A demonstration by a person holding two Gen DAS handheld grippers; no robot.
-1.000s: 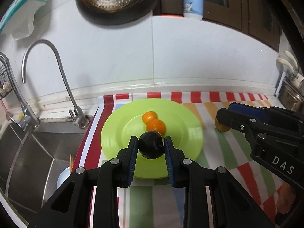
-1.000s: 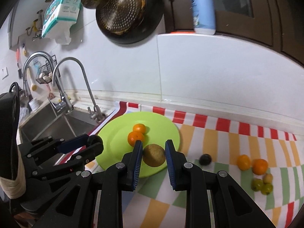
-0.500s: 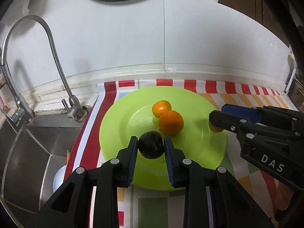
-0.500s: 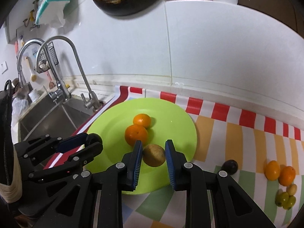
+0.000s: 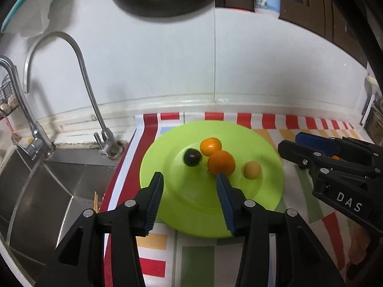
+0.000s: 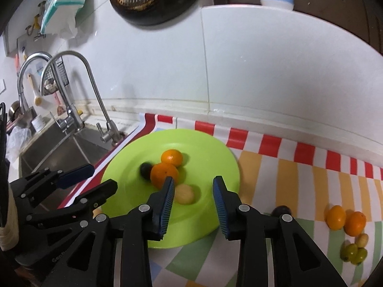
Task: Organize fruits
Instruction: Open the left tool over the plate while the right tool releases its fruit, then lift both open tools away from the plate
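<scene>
Left wrist view first: my left tongs [image 5: 190, 183] are spread wide and hold nothing, poised above the near rim of the green plate [image 5: 268, 191]. On that plate I count four fruits — a dark plum [image 5: 192, 157] toward the sink side, a small orange [image 5: 210, 146] at the back touching a bigger orange [image 5: 221, 163] in front of it, and a pale yellow-brown fruit [image 5: 252, 170] just beside the bigger orange, on the side away from the sink. The dark plum looks slightly blurred. The plate sits on a striped mat [image 5: 311, 124] on the counter, with the steel sink [image 5: 59, 174] and its curved faucet [image 5: 83, 71] just past the mat's edge.

From the right wrist, my right tongs [image 6: 193, 192] are likewise spread and empty, over the plate's [image 6: 222, 157] near half; the pale fruit [image 6: 183, 193] lies just inside the sink-side finger, not pinched. The two oranges [image 6: 165, 173] sit touching behind it, and the plum [image 6: 145, 170] is partly hidden behind the larger one. The left tongs [image 6: 95, 178] show at the plate's sink side, open there too.

Well away from the plate, on the mat's far side from the sink, more fruit waits: another dark plum [image 6: 281, 210] near the plate — half hidden by my tongs — then two loose oranges [image 6: 344, 218] touching, and a cluster of small green and yellow fruits [image 6: 355, 250] just beside them.
</scene>
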